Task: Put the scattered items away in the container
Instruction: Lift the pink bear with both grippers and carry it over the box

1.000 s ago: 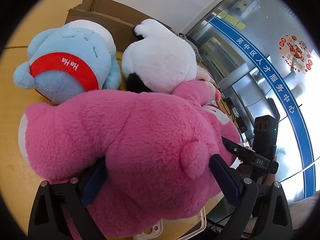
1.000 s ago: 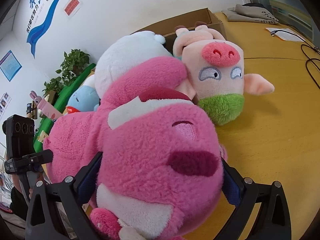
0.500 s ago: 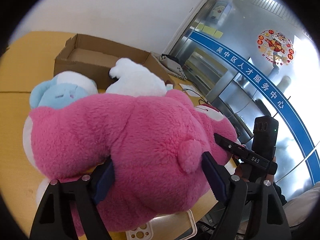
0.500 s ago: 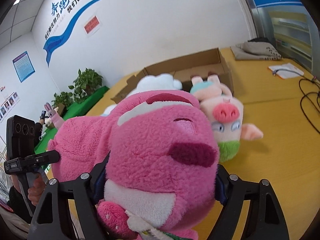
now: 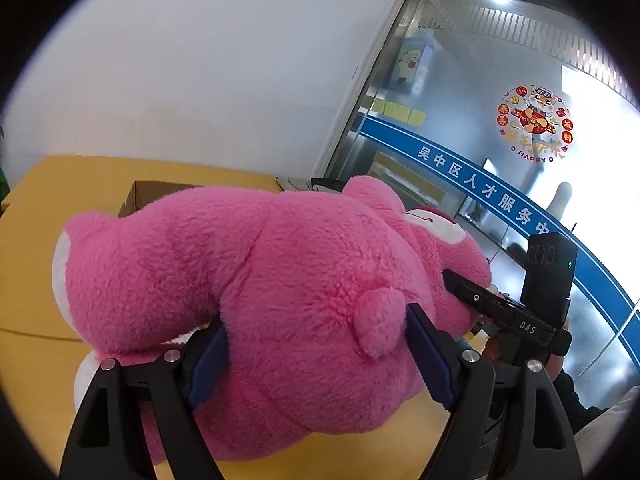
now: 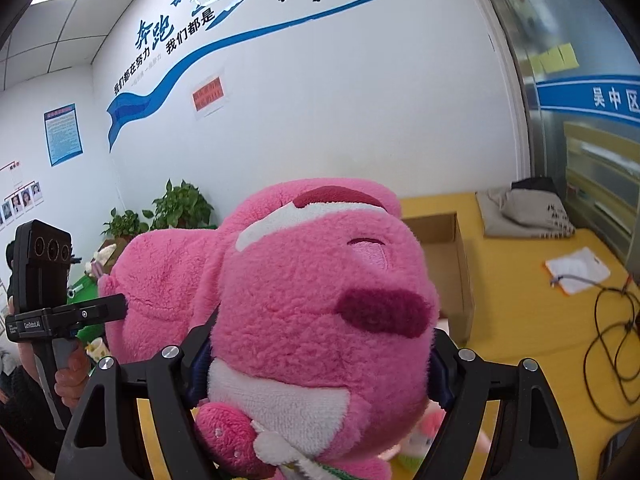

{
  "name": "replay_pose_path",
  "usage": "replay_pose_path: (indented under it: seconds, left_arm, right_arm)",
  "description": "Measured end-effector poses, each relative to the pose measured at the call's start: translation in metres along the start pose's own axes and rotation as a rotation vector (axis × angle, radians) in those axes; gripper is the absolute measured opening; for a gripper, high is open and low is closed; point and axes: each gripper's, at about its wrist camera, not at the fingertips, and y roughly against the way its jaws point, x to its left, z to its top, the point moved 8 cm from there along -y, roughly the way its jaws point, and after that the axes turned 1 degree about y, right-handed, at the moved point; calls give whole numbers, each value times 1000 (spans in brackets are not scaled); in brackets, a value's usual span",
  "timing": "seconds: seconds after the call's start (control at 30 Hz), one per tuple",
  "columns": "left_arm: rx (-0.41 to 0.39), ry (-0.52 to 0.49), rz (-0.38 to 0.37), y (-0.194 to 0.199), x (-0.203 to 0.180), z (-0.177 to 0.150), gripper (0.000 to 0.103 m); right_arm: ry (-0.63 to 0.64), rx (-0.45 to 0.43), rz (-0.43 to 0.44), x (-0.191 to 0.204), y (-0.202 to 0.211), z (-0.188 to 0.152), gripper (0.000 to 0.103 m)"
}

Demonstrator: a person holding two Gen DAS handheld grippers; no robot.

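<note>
A big pink plush bear (image 5: 280,272) fills both views, lifted above the yellow table (image 5: 36,280). My left gripper (image 5: 316,356) is shut on its rump, by the small tail. My right gripper (image 6: 320,364) is shut on its head (image 6: 320,296), below the dark snout. An open cardboard box (image 6: 444,256) stands behind the bear; only a corner of it shows in the left wrist view (image 5: 140,196). The bear hides the other plush toys, save a scrap of the pink pig (image 6: 428,432) below my right gripper.
A grey cloth bag (image 6: 528,212), a white pouch (image 6: 576,268) and black cables (image 6: 612,344) lie on the table to the right of the box. Potted plants (image 6: 176,208) stand by the far wall. A glass partition (image 5: 480,140) is on the right.
Both grippers have raised the pink bear off the table. The blue, white and pig plush toys have dropped out of sight beneath it, and the box now sits lower behind it.
</note>
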Motion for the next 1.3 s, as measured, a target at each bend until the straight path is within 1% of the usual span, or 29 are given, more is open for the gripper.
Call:
replay_pose_path:
  seconds: [0.17,0.33,0.47,0.57,0.7,0.83,1.07,1.17,1.23,1.3]
  left_arm:
    - [-51,-61,2,-11,5,51,82]
    - [-95,-92,5,-23,15,105,82]
    - [-143,-138,21,-34,19,139,82]
    - [-162,-126,33,-50,31,158,82]
    - [-158,-86,25,-79,57,177,82]
    - [-120,-55,28,-117,85,184,82]
    - [-43,-1,23,-199,123,177,82]
    - [-4,1,19,-239,133,172,82]
    - [41,20,19,-272,146,165,82]
    - [101,52,22,-309,164,150,82]
  right_arm:
    - [-12,-37,9,-9,-20,49,86]
    - [-4,-87,-3,-14,-43,101,86]
    - [-3,-122,-7,-16,-63,141,86]
    - [10,-129,-21,-18,-85,164,86]
    - [21,-123,-35,-28,-119,182,86]
    - [4,-87,-51,-53,-161,185,86]
    - [-85,-22,-75,-117,-231,165,86]
    - [-148,1,-91,-153,-259,151,86]
    - [-193,33,-113,-178,-282,136,86]
    - [-228,78,-141,-201,-307,116,86]
